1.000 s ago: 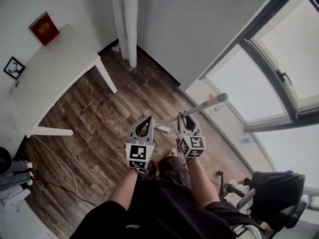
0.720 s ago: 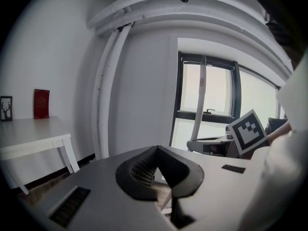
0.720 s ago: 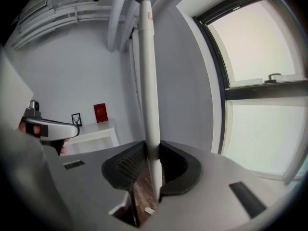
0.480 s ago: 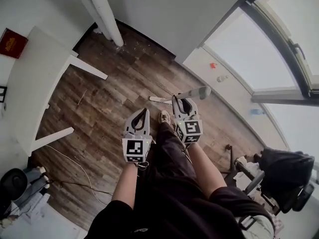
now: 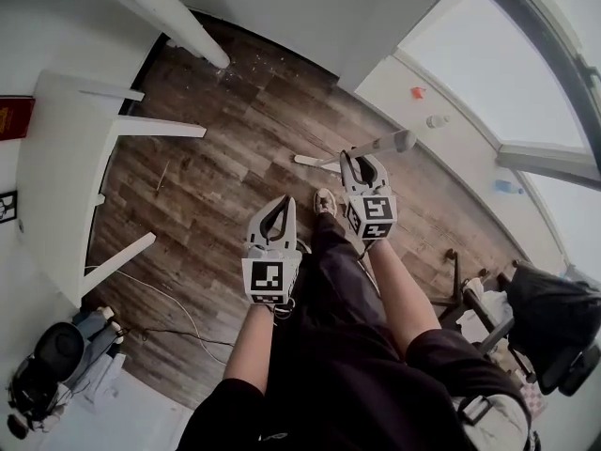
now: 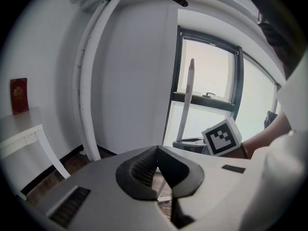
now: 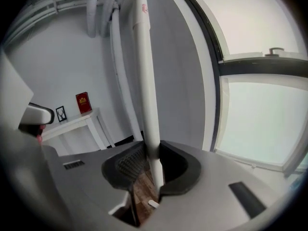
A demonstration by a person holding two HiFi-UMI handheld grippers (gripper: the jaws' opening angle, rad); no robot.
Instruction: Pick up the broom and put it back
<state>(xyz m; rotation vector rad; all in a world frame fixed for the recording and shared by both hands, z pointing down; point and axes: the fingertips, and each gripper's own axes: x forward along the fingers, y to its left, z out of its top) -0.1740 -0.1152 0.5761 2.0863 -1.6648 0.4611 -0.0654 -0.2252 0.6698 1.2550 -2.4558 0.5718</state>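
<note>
Broom (image 7: 144,71): held in the right gripper (image 5: 362,158). Both jaws are closed against the white handle (image 5: 383,144), one on each side. In the right gripper view the handle runs up through the jaws and on well above them, leaning slightly left.

Head view: the handle slants across the wooden floor (image 5: 216,177). Its pale lower end points toward the table (image 5: 56,167) and its rounded grey top end points away from it, toward the window (image 5: 488,64). I cannot tell whether the lower end touches the floor.

Position: the broom is well apart from the table, across the open floor on the window side.

Left gripper (image 5: 280,207): between the table and the broom, nearer the broom. Its jaws are closed tip to tip with nothing between them. The gap behind the tips shows only floor and the lower handle beyond.

Both grippers are tilted downward, away from the person.

Other items:
- Shoe (image 5: 325,201) on the floor between the two grippers, well apart from the table.
- White pipe (image 5: 164,12) against the wall, just past the table's far corner.
- Red book (image 7: 83,102) upright on the table, against the wall.
- Small black frame (image 7: 61,113) on the table beside the book.
</note>
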